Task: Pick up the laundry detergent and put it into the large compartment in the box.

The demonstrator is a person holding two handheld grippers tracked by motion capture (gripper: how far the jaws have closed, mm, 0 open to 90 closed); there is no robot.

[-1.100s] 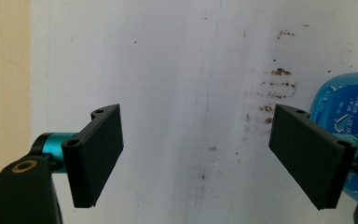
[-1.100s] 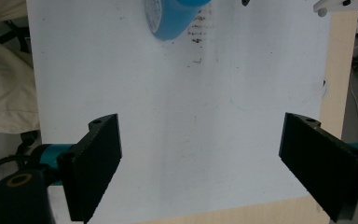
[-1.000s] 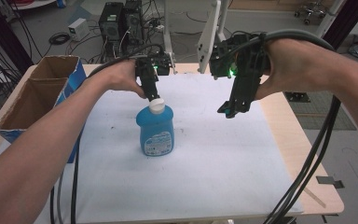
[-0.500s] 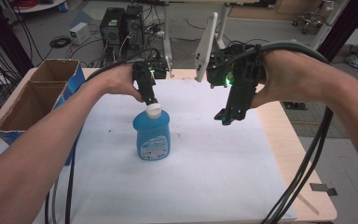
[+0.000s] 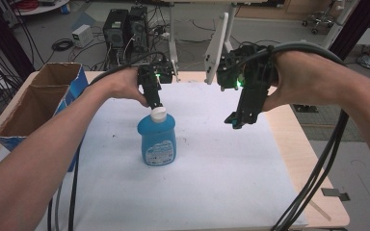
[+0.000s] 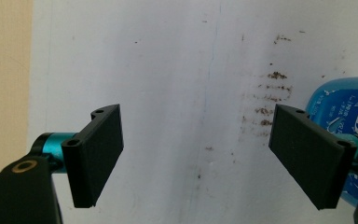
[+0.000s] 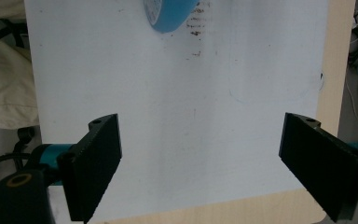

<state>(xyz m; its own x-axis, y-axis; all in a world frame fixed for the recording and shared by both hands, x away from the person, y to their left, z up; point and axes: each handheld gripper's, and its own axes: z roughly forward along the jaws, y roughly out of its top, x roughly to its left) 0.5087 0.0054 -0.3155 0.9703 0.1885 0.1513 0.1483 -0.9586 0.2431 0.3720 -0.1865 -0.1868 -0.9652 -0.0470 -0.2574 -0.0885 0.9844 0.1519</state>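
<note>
A person sits at a table covered by a white sheet (image 5: 212, 183), holding a two-jaw gripper in each hand. Near the middle of the sheet, somewhat to the person's left, stands an upright blue bottle (image 5: 157, 139) with a white cap (image 5: 158, 113) and a printed label on its front. The left gripper (image 5: 155, 102) points down just behind the cap, its tip close to the cap's far edge — whether it touches cannot be told from the high view. In the left gripper view its two black jaws are spread wide with only the stained white sheet between them, and the blue bottle (image 6: 349, 112) sits past the right-hand jaw, outside the gap. The right gripper (image 5: 235, 120) hangs above the sheet well to the right of the bottle, tilted downward, a green light glowing on its body. In the right gripper view its jaws are also spread wide and hold nothing — the sheet and the pale wooden table edge (image 7: 334, 60) lie beneath them, and the base of the bottle (image 7: 170, 14) shows at the top, well apart from the jaws. An open cardboard box (image 5: 33, 106) with a blue side rests at the table's left edge. Thick black cables trail from both grippers toward the person.
</note>
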